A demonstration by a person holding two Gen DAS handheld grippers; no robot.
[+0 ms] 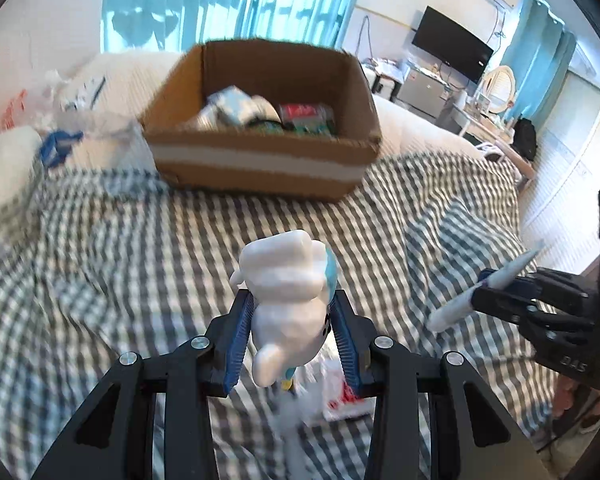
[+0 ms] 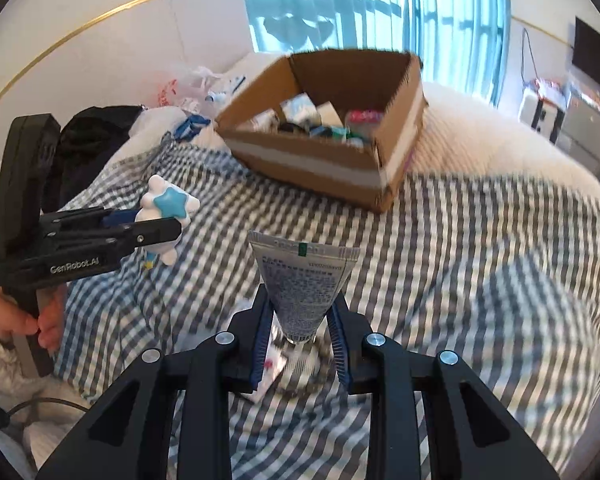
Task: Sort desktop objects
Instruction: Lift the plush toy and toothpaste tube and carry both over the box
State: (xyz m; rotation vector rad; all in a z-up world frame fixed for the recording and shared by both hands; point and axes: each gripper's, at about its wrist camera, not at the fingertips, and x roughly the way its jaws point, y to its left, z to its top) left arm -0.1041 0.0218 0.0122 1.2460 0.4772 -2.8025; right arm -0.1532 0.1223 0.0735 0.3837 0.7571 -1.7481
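My left gripper (image 1: 292, 316) is shut on a white toy figure (image 1: 286, 292) with a blue star on its side, held above the checked bed cover; the right wrist view shows the same toy figure (image 2: 168, 204) in the left gripper (image 2: 168, 226) at the left. My right gripper (image 2: 300, 312) is shut on a grey squeeze tube (image 2: 302, 280), flat crimped end pointing away. From the left wrist view the tube (image 1: 488, 292) juts out of the right gripper (image 1: 484, 292) at the right edge. An open cardboard box (image 1: 260, 120) (image 2: 320, 128) holding several small items sits ahead on the bed.
The checked cover (image 1: 140, 260) lies rumpled, with a fold at the right. Plastic bags and white packets (image 1: 60, 128) are piled left of the box. A red-and-white packet (image 1: 340, 392) lies under the left gripper. A hand (image 2: 40, 320) grips the left tool's handle.
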